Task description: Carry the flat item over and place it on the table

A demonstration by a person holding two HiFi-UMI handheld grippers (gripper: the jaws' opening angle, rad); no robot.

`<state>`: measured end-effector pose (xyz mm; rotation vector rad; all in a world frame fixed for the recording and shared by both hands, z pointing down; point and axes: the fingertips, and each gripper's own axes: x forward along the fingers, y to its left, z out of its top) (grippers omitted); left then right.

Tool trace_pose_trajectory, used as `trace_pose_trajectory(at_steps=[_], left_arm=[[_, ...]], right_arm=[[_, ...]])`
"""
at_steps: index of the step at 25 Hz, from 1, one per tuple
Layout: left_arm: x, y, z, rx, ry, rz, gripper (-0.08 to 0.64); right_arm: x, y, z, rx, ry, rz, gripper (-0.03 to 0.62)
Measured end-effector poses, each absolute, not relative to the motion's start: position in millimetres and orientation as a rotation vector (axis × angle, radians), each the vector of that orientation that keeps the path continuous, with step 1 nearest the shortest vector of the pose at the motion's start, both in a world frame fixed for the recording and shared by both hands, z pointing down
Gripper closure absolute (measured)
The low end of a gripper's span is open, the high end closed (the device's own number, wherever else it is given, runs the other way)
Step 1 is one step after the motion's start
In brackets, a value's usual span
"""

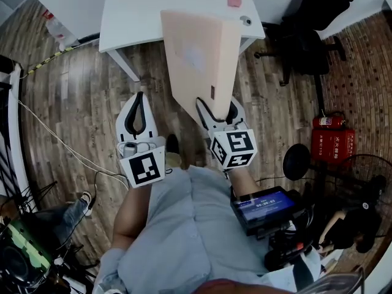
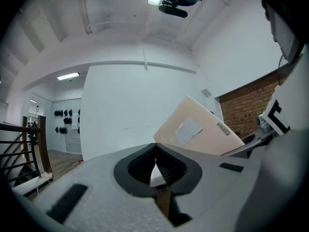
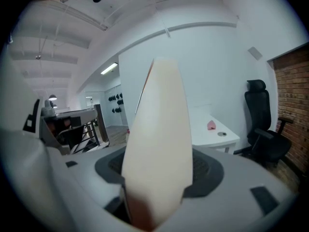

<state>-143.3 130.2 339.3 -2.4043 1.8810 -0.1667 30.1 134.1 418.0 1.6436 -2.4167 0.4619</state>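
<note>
Right gripper [image 1: 217, 105] with flat item [image 1: 199, 54] near table edge [image 1: 135, 44]

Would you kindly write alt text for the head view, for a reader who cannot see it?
Seen from above, the right gripper clamps the near end of a beige board, which sticks out toward a white table ahead. The left gripper beside it is shut and empty, above a wooden floor.

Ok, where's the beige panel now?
Centre of the head view: the beige panel is clamped in the right tongs over the wooden floor, its far end by the white table.
</note>
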Motion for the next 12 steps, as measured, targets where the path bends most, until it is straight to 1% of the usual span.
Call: trace_pose_trajectory(at_steps=[7, 12], left_arm=[[-157.1, 72.2, 319.0, -2.399, 1.825, -0.130, 0.551], [-159.2, 40.3, 321.0, -2.398, 1.797, -0.154, 0.551]], right_arm=[[15.0, 77.0, 394.4, 1.709, -2.437, 0.460, 0.302], [10.4, 46.0, 389.6, 1.723, -2.445, 0.463, 0.301]])
